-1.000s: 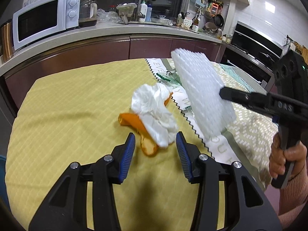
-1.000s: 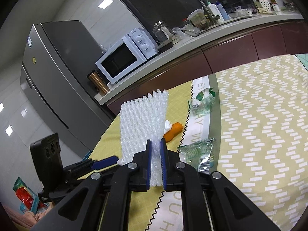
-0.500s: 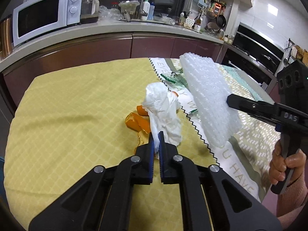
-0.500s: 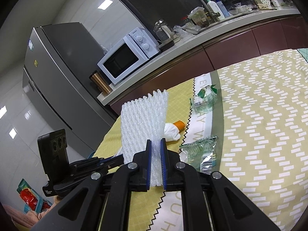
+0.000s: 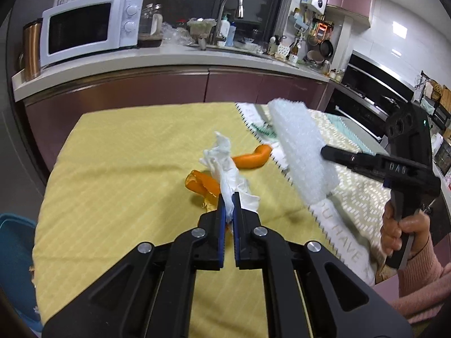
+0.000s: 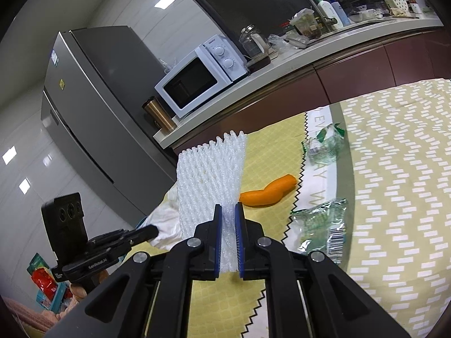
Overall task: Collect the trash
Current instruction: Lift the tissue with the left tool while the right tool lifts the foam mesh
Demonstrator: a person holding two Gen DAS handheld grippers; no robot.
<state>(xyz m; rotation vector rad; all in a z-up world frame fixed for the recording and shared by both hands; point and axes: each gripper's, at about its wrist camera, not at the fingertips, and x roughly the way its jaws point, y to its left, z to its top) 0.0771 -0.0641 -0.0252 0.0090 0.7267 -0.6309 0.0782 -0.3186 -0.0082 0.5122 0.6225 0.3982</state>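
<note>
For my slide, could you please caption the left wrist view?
Left gripper pinches crumpled tissue above orange peel.

My left tongs (image 5: 229,219): matte black linkage arms, silver screws, blue ribbed pads. Right tongs (image 6: 227,235) alike; white "DAS" lettering on the side. My right hand (image 5: 403,232): bare skin, pink knitted sleeve.

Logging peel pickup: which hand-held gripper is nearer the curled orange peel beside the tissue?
Left. The left hand-held gripper, shut on the white tissue, sits right beside the curled orange peel. The right hand-held gripper holds the foam net raised, off toward the runner.
</note>
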